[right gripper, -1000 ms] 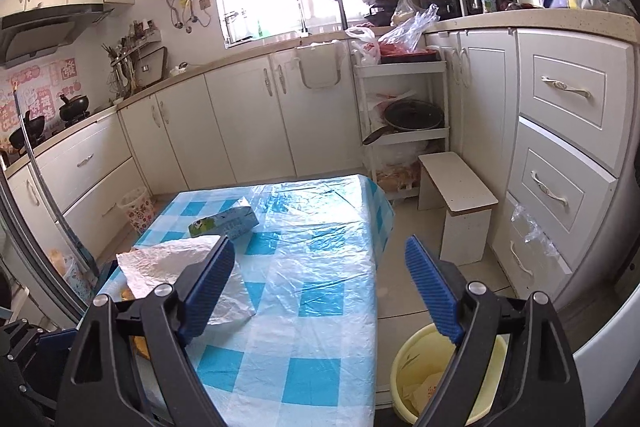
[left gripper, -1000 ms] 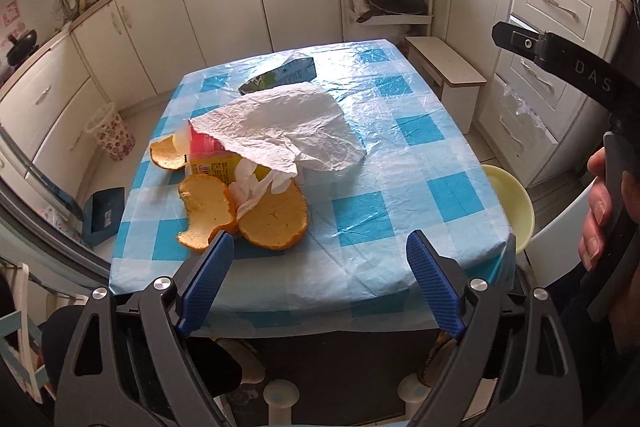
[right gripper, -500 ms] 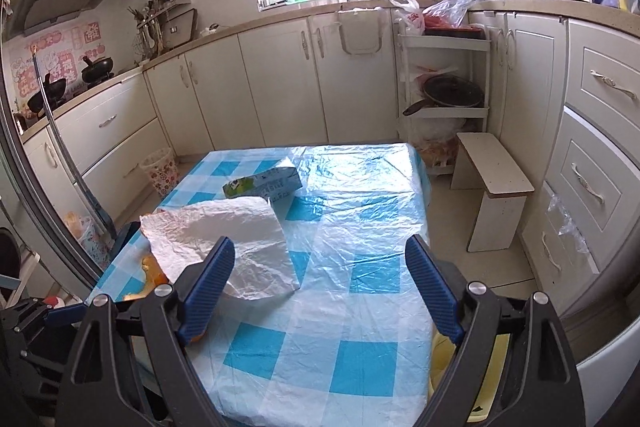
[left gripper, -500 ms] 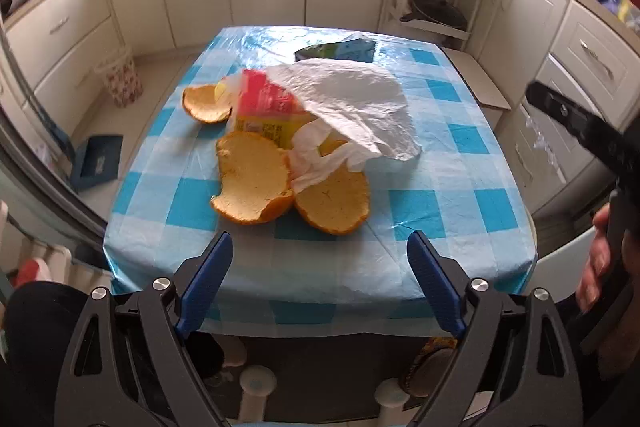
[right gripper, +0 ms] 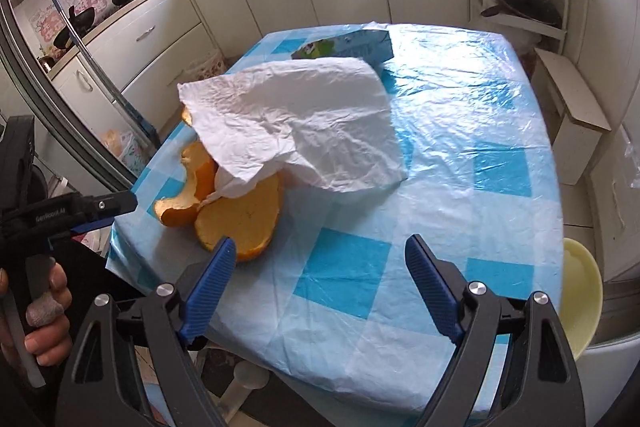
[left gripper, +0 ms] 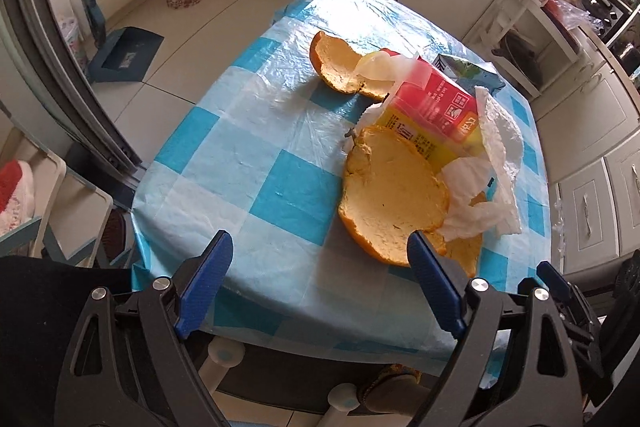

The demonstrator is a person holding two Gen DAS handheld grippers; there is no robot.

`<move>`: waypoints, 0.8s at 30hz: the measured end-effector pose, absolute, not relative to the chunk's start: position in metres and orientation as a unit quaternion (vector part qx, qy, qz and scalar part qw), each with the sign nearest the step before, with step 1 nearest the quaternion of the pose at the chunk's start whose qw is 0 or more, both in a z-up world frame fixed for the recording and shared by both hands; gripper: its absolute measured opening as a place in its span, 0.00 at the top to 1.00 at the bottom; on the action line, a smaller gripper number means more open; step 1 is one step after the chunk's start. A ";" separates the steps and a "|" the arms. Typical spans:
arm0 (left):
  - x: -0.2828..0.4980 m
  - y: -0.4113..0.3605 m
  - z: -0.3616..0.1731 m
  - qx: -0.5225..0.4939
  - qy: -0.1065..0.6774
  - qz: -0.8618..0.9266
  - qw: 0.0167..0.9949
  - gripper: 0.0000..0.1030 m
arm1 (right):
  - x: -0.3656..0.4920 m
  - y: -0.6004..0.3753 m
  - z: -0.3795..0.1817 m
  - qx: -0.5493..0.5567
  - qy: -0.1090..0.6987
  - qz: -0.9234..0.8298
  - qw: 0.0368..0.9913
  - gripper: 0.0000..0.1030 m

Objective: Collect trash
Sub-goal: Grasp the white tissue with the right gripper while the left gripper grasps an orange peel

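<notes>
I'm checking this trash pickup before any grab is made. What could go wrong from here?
1. The white tissue drapes over the red and yellow carton and the peels, so pulling it may drag them along.
2. The nearest orange peel lies close to the table edge; a nudge from the open left claw might push it off.

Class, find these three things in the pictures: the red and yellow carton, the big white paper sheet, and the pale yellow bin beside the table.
red and yellow carton [left gripper: 434, 107]: left wrist view, on its red side panel.
white paper sheet [right gripper: 304, 119]: right wrist view, on its crumpled middle.
pale yellow bin [right gripper: 580, 291]: right wrist view, on its inner wall.
</notes>
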State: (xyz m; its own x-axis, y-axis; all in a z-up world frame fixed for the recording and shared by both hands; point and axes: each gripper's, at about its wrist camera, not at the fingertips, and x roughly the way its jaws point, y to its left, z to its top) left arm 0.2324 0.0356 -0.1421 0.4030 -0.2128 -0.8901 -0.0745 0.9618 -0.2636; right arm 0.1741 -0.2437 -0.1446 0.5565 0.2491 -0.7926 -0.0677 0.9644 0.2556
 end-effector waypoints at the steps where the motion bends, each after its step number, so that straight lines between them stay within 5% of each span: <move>1: 0.236 0.037 -0.145 -0.140 0.550 -0.046 0.822 0.18 | 0.176 -0.239 -0.145 0.095 0.463 0.092 0.876 0.19; 11: 0.245 0.023 -0.163 -0.176 0.572 -0.082 0.797 0.19 | 0.186 -0.220 -0.143 0.089 0.449 0.096 0.884 0.19; 14: 0.253 0.019 -0.170 -0.186 0.578 -0.083 0.790 0.32 | 0.188 -0.215 -0.139 0.076 0.436 0.099 0.891 0.19; 18: 0.260 0.010 -0.177 -0.181 0.584 -0.086 0.787 0.72 | 0.197 -0.211 -0.148 0.096 0.456 0.114 0.878 0.24; 20: 0.261 0.010 -0.176 -0.176 0.579 -0.081 0.792 0.83 | 0.201 -0.213 -0.151 0.122 0.459 0.120 0.872 0.24; 24: 0.263 0.025 -0.170 -0.172 0.558 -0.054 0.810 0.91 | 0.210 -0.225 -0.151 0.183 0.448 0.124 0.866 0.24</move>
